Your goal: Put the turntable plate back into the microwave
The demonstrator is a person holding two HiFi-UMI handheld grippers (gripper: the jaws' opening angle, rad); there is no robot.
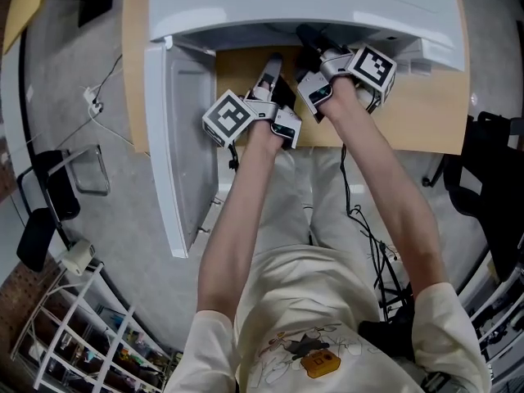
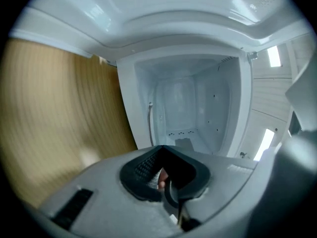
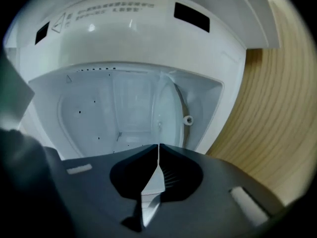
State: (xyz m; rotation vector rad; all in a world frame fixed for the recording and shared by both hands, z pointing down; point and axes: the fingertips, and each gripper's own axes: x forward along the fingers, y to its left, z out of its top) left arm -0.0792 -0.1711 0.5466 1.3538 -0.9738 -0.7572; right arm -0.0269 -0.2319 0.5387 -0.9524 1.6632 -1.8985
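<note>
The white microwave (image 1: 303,6) stands on the wood table with its door (image 1: 176,137) swung open to the left. Both grippers point into the opening, side by side. My left gripper (image 1: 273,62) (image 2: 162,148) is shut, with nothing seen between its tips, and faces the white cavity (image 2: 188,113). My right gripper (image 1: 309,35) (image 3: 158,147) is also shut, with only a thin pale slit between its jaws. A curved pale rim (image 3: 171,110) lies along the cavity's floor side. I cannot tell whether it is the turntable plate. Neither gripper holds a plate.
The wood table (image 1: 417,113) extends to the right of the grippers. A black chair base (image 1: 49,195) and a wire shelf (image 1: 74,334) stand on the floor at left. Another black chair (image 1: 491,178) is at right. Cables (image 1: 372,244) trail by the person's legs.
</note>
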